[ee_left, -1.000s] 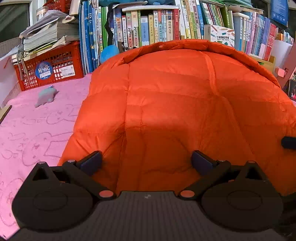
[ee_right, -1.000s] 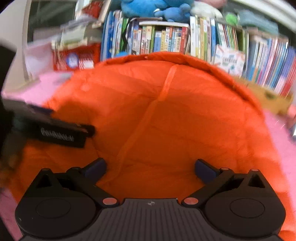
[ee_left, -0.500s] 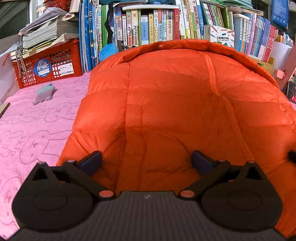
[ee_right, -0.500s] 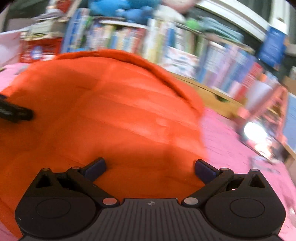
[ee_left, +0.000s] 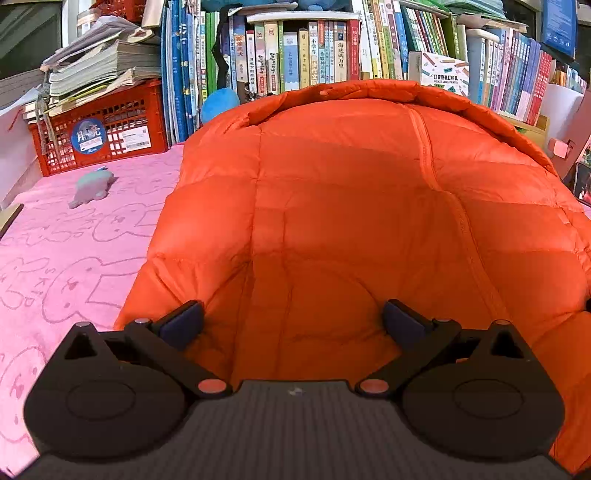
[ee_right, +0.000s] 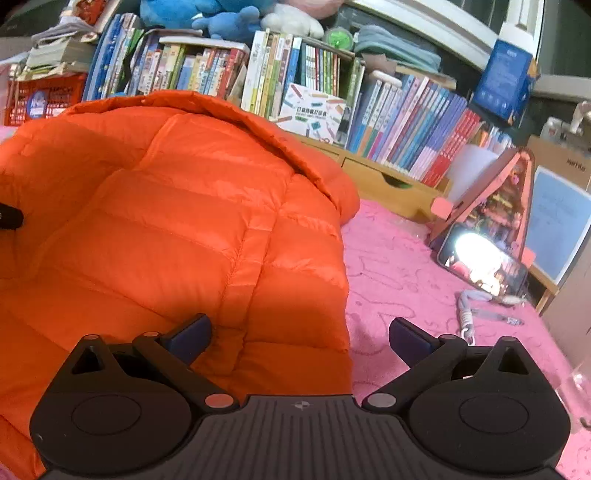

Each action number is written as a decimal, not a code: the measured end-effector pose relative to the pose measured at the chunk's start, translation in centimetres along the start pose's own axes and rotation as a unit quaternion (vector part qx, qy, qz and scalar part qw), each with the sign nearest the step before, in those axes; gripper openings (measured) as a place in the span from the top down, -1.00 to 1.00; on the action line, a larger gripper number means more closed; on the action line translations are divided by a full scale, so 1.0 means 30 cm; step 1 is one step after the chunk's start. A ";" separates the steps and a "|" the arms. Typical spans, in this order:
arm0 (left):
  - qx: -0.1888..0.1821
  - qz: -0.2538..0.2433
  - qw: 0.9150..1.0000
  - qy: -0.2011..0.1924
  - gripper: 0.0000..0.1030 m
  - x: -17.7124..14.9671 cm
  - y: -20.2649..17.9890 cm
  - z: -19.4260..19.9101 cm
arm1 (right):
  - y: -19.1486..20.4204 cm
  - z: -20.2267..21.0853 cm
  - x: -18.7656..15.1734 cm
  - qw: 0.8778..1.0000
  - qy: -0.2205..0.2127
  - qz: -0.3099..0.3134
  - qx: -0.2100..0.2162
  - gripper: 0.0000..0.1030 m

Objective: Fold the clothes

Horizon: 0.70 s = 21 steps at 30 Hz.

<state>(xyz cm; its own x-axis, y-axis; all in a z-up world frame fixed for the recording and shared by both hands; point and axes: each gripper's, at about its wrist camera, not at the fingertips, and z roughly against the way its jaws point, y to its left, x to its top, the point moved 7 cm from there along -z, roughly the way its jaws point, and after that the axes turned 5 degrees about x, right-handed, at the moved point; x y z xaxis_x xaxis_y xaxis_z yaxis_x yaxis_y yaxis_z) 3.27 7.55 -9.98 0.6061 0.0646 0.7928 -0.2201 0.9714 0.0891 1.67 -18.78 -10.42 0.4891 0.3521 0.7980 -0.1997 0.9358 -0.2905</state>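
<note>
While the orange down jacket (ee_left: 369,206) lay spread flat on the pink blanket (ee_left: 74,258) before the bookshelf (ee_left: 295,48), I held my left gripper (ee_left: 293,321) over its near-left part, jaws wide and empty, and my right gripper (ee_right: 301,334), equally wide, straddled its right edge.

A lived-in room in a home, likely a child's bedroom or study corner.

A pink blanket (ee_left: 74,258) printed with cartoon rabbits covers the surface, backed by crowded rows of children's books (ee_left: 295,48), blue plush toys (ee_right: 207,18) on top, a red crate (ee_left: 99,129) under stacked papers, and a lit phone (ee_right: 480,266) propped nearby.
</note>
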 end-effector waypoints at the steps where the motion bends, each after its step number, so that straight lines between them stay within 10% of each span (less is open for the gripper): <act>1: 0.003 -0.001 1.000 -0.004 -1.00 -0.002 0.000 0.006 | 0.001 0.001 0.001 1.000 0.000 0.001 -0.001 -1.00; 14: 0.005 -0.002 1.000 -0.006 -1.00 0.001 0.000 0.005 | -0.013 0.029 0.021 1.000 -0.008 -0.007 0.003 -1.00; 21: 0.003 0.000 1.000 -0.005 -1.00 0.003 0.000 0.005 | 0.017 0.011 0.230 0.996 -0.082 0.016 0.019 -1.00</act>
<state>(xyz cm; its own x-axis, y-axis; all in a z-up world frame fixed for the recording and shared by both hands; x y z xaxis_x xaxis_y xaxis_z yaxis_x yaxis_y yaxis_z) 3.21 7.53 -9.81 0.5981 0.0631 0.7989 -0.2254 0.9699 0.0922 4.67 -15.87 -4.90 0.3370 0.3718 0.8650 -0.2461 0.9216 -0.3003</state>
